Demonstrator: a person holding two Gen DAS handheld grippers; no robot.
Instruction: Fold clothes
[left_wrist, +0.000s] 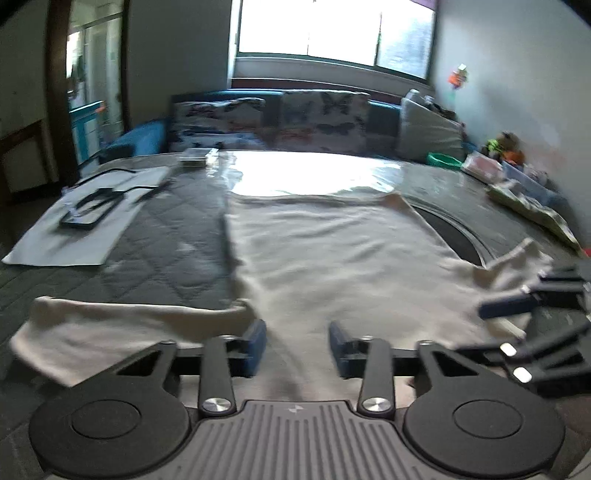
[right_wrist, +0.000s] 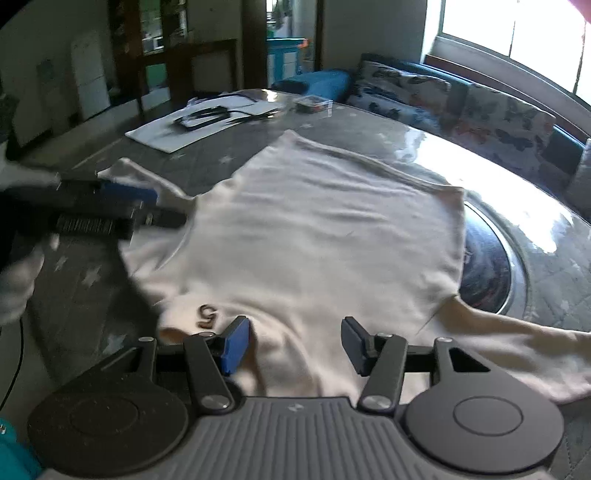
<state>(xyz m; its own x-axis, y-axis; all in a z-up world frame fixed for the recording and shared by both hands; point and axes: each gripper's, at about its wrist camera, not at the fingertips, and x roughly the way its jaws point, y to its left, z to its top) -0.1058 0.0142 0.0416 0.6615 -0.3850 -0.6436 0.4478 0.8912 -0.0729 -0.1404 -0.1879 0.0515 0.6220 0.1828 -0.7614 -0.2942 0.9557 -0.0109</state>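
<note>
Two grippers over one garment. Cream long-sleeved knit shirt (right_wrist: 310, 236) lies flat, spread on the dark grey quilted, star-printed table cover (left_wrist: 166, 236), hem toward the window, collar end nearest me. I judge it was laid out this way so both sleeves can be folded inward first.

My left gripper (left_wrist: 297, 345) hovers low over the shoulder by the left sleeve (left_wrist: 110, 325); jaws apart, nothing between them. My right gripper (right_wrist: 291, 345) sits over the collar area beside a small dark "G" mark (right_wrist: 207, 315); released as well, pads clear of the cloth.

White sheet with a black looped cable (left_wrist: 88, 210) lies well off to the side, out of the folding path. Motion blur on both views.
</note>
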